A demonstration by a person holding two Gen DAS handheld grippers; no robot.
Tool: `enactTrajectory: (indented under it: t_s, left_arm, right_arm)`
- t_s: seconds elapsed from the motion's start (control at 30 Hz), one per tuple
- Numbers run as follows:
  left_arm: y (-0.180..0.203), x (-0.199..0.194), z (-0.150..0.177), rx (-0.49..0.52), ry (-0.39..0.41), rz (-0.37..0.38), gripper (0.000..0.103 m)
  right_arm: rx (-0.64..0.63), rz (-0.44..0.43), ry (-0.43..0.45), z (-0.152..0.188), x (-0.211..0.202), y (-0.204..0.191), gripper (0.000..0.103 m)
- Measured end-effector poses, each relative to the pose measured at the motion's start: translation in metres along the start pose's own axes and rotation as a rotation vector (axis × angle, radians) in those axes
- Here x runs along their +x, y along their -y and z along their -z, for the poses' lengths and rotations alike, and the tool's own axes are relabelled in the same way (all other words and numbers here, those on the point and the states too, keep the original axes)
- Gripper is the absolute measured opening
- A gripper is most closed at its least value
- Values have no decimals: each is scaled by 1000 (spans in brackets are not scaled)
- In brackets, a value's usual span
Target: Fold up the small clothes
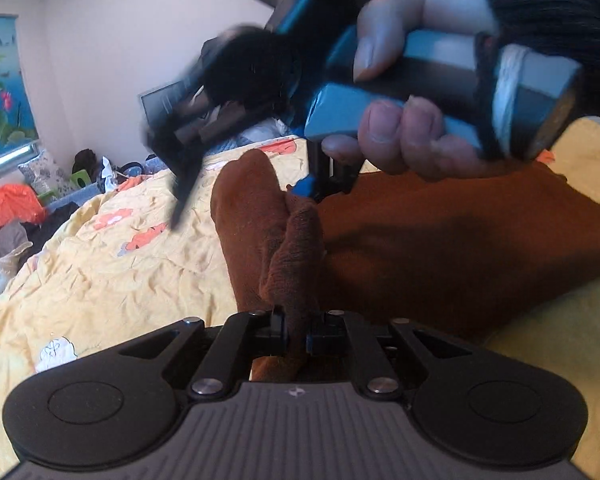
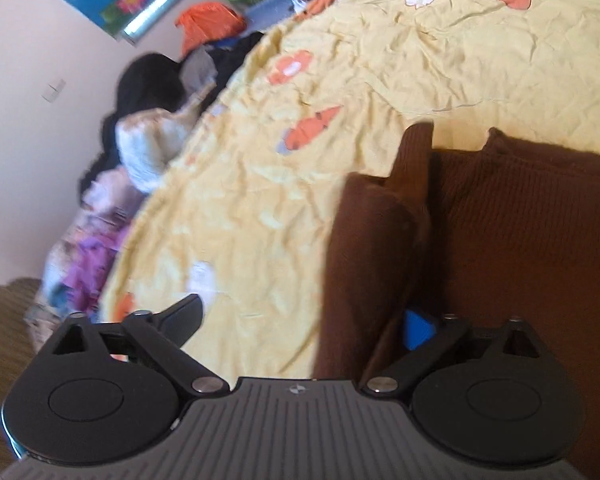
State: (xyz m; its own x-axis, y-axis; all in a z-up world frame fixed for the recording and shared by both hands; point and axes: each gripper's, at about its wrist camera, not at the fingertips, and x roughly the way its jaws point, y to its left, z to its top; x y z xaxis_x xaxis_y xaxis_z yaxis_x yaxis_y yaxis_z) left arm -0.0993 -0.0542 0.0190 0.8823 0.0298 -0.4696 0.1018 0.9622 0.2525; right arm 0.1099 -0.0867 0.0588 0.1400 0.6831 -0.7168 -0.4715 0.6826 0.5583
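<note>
From the left wrist view, the left gripper (image 1: 296, 334) has its two black fingers drawn in tight on a pinched ridge of the rust-brown knitted garment (image 1: 440, 248), which rises from the jaws in a bunched fold and then spreads flat to the right over the yellow quilted bedspread with orange carrot prints (image 1: 112, 276). The pinch looks meant to keep an edge gathered so it can be carried over the rest. Above, the person's right hand (image 1: 400, 132) wraps the blue-and-black handle of the right gripper (image 1: 324, 182), whose tip dips to the cloth just beyond the raised fold, seemingly to take a second hold so the two grippers can lift one edge together. A blurred black strap (image 1: 184, 184) hangs off that tool.

From the right wrist view, the right gripper (image 2: 300, 324) stands wide open: one finger sits bare over the bedspread (image 2: 260, 208), while the other, with its blue pad (image 2: 418, 330), is tucked against the garment (image 2: 520, 240). A standing flap of the knit lies between them, so the jaws straddle it without closing on it yet; I would guess this is the approach to a grasp. A heap of loose clothes (image 2: 140, 148) lies beside the bed, well apart from the work.
</note>
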Motion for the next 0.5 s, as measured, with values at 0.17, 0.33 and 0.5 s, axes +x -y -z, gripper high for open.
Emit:
enactTrajectory:
  t_s: [0.17, 0.33, 0.5]
  left_arm:
    - [8, 3, -8, 74, 18, 9, 7]
    - [52, -6, -39, 179, 145, 126, 7]
    - [130, -4, -48, 315, 189, 337, 7]
  right_arm:
    - [-7, 6, 33, 10, -8, 27, 27]
    - [-49, -39, 197, 26, -90, 55, 26]
    - [13, 50, 328, 83, -179, 123, 26]
